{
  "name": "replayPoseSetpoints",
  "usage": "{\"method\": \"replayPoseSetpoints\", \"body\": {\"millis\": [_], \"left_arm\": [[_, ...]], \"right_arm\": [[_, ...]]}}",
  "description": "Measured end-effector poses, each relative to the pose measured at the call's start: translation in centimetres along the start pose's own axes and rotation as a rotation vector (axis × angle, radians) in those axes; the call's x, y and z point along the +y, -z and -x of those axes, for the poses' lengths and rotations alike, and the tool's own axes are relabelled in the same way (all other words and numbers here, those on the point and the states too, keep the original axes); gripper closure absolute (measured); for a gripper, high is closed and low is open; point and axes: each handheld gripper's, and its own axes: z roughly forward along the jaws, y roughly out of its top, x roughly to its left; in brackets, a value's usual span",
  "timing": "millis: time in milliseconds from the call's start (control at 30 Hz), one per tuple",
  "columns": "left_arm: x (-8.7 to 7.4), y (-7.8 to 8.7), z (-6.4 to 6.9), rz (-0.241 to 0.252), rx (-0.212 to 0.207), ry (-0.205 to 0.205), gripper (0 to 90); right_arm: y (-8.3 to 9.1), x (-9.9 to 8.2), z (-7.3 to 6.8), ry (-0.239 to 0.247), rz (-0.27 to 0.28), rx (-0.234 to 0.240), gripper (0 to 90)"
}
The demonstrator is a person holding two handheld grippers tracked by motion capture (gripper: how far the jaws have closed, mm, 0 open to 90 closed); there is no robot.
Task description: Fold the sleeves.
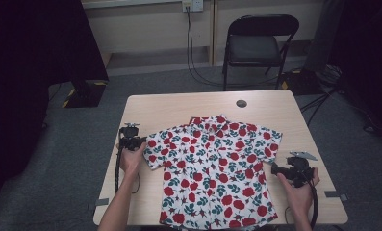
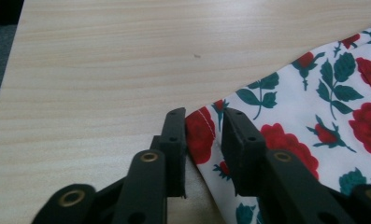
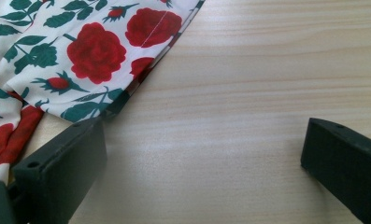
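A white short-sleeved shirt (image 1: 212, 168) printed with red roses and green leaves lies spread flat on the light wooden table (image 1: 179, 108), collar toward the far side. My left gripper (image 1: 141, 142) is at the corner of the shirt's left sleeve. In the left gripper view the sleeve corner (image 2: 199, 135) lies between the jaws of the left gripper (image 2: 204, 119), which stand narrow with a gap still showing. My right gripper (image 1: 276, 169) rests to the right of the shirt. The right gripper (image 3: 204, 135) stands wide open over bare wood, the shirt's hem edge (image 3: 94, 51) beside its left jaw.
A black folding chair (image 1: 256, 45) stands beyond the table, with cables (image 1: 198, 72) on the floor beside it. A round cable hole (image 1: 241, 103) sits near the table's far edge. Dark curtains hang at both sides. Tape marks (image 1: 102, 202) sit at the table's side edges.
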Motion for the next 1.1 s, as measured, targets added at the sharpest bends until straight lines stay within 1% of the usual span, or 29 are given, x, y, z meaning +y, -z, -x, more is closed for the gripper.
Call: {"method": "replayPoseSetpoints", "body": {"millis": [167,233,333,400,467,533,633,733,767,933,1100], "left_arm": [[0.0,-0.1,0.4,0.005,-0.013,0.004,85.6],[0.0,-0.1,0.4,0.006,-0.016,0.007,86.6],[0.0,-0.1,0.4,0.006,-0.017,0.005,87.6],[0.0,-0.1,0.5,0.005,-0.017,0.017,87.7],[0.0,0.0,0.6,0.005,-0.009,0.014,87.8],[0.0,0.1,0.6,0.009,-0.015,0.019,87.8],[0.1,0.3,0.9,0.017,-0.022,0.016,87.8],[0.2,0.5,1.1,0.019,-0.021,0.02,87.8],[0.2,0.6,1.2,0.018,-0.018,0.015,87.8],[0.3,1.2,1.6,0.034,-0.028,0.013,87.8],[0.5,2.0,2.0,0.053,-0.053,-0.001,87.8]], "right_arm": [[0.0,0.0,0.0,0.0,0.0,0.0,0.0],[0.0,0.0,0.0,0.0,0.0,0.0,0.0],[0.0,0.0,0.0,0.0,0.0,0.0,0.0],[0.0,0.0,0.0,0.0,0.0,0.0,0.0],[0.0,0.0,0.0,0.0,0.0,0.0,0.0],[0.0,0.0,0.0,0.0,0.0,0.0,0.0],[0.0,0.0,0.0,0.0,0.0,0.0,0.0],[0.0,0.0,0.0,0.0,0.0,0.0,0.0],[0.0,0.0,0.0,0.0,0.0,0.0,0.0],[0.0,0.0,0.0,0.0,0.0,0.0,0.0],[0.0,0.0,0.0,0.0,0.0,0.0,0.0]]}}
